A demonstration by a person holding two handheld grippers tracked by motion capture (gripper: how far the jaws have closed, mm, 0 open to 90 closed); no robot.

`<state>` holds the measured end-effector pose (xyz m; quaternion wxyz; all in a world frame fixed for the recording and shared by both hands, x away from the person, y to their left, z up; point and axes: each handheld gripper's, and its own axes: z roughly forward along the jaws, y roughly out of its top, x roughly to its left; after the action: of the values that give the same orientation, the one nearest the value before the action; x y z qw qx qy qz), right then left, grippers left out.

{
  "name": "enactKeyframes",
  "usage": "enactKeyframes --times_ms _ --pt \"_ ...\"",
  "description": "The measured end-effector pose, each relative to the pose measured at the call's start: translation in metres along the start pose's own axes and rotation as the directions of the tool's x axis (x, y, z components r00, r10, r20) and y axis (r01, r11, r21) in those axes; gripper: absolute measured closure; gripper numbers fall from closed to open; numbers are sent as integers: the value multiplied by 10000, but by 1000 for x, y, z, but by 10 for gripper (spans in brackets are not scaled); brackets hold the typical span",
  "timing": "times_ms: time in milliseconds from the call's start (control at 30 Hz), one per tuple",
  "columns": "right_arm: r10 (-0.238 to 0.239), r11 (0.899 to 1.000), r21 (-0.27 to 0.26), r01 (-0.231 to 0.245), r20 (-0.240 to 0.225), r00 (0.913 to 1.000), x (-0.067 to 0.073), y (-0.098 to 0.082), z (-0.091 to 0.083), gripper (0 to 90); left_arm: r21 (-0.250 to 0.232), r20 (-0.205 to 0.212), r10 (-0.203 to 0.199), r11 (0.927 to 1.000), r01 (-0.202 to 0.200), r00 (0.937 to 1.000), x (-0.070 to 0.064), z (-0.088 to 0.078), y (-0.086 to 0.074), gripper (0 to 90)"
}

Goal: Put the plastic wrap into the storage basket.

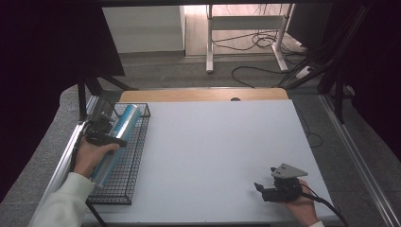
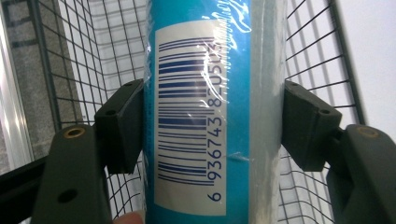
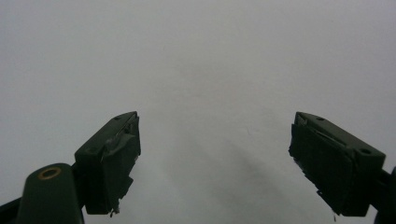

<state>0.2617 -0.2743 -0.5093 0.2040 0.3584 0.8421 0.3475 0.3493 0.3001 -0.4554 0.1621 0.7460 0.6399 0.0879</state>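
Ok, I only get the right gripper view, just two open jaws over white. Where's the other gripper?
Observer: The left gripper is at the table's left edge, over a wire basket.
Operator: Is it holding anything?
Observer: Yes, its jaws are shut on a blue can, one pad on each side.
Operator: Is there anything on the can?
Observer: The left gripper view shows a white barcode label facing the camera.
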Motion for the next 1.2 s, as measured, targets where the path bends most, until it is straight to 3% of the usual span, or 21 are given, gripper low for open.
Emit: enactKeyframes --times_ms 133,267,400,467,533,600,733,867,900,933,967,1000,1033,1067,1200 --pt "-14 10000 15 14 10 10000 0 0 0 164 212 -228 134 9997 -129 9997 -4 8 -3 312" --pt "-65 10000 33 64 36 10000 1 0 0 164 399 -181 132 9991 -124 9997 -6 16 -4 312" --pt "-122 9999 52 121 50 9999 1 -1 0 164 658 -640 348 9974 -306 9973 -11 25 -5 312" --pt "-118 9999 45 118 24 9999 1 -1 0 164 763 -554 415 9964 -372 9976 -12 28 -6 310" --pt "-47 10000 -6 47 -79 10000 1 -1 -1 164 406 -549 326 9987 -304 9980 -14 24 -5 321" --pt "9 10000 -11 -10 -100 9999 2 0 -1 164 -275 -948 422 9986 -450 9946 -19 3 -1 296" --pt "-46 10000 -49 46 -90 9999 2 0 -2 164 -654 -907 637 9954 -697 9938 -24 -11 -2 241" --pt "-81 10000 -50 81 -74 9999 2 -1 -4 163 -1396 -731 1200 9817 -1293 9901 -33 -24 -11 207" --pt "-92 9999 -54 91 -110 9999 2 0 -5 162 -1759 -397 1565 9711 -1611 9869 -37 -30 -17 200" --pt "-92 9999 -54 91 -110 9999 2 0 -5 162 -1759 -397 1565 9711 -1611 9869 -37 -30 -17 197" --pt "-61 10000 -73 60 -117 9999 1 0 -5 162 -2014 -179 1710 9645 -1711 9851 -41 -35 -21 197" --pt "-61 9999 -88 60 -106 9999 1 0 -5 162 -2362 129 1982 9530 -1896 9801 -46 -39 -26 197" --pt "-64 10000 -75 63 -108 9999 0 0 -5 161 -2525 333 2092 9479 -1943 9773 -50 -40 -30 196" --pt "-64 10000 -75 63 -108 9999 0 0 -5 161 -2525 333 2092 9479 -1943 9773 -50 -40 -30 196" --pt "-20 9999 -111 19 -90 10000 -1 1 -5 161 -3010 1083 2623 9279 -2198 9589 -68 -39 -42 191"
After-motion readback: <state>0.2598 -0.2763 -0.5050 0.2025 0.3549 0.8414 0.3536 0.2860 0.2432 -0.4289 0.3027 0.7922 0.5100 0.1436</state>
